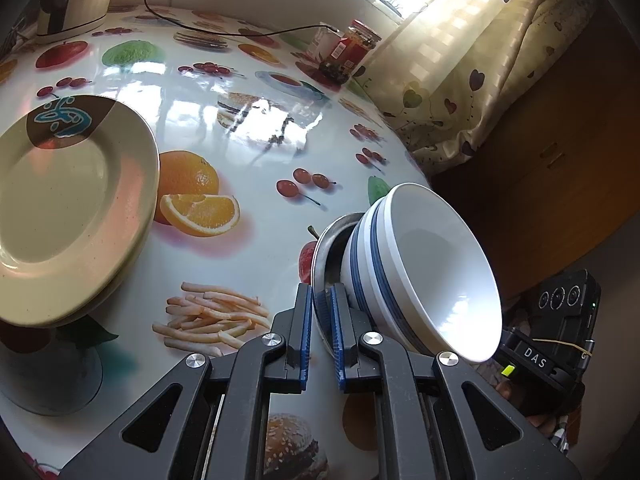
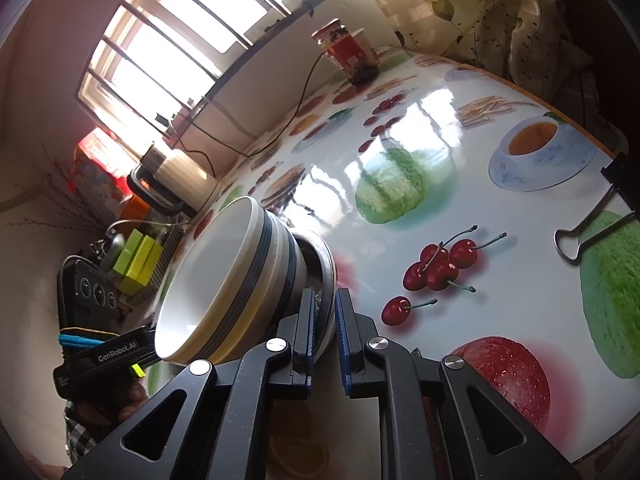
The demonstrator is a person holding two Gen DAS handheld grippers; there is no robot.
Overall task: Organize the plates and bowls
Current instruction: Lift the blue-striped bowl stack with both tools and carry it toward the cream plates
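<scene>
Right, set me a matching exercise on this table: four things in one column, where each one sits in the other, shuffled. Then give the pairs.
Things
1. striped bowls
2. metal plate
3. beige plates
4. jar

Places
A. at the far side of the table, by the curtain
B. rim pinched by the left gripper and the right gripper
C. stacked on the table, no gripper touching
D. nested together, sitting in the metal plate

Pairs: 1-D, 2-B, 3-C, 4-A
</scene>
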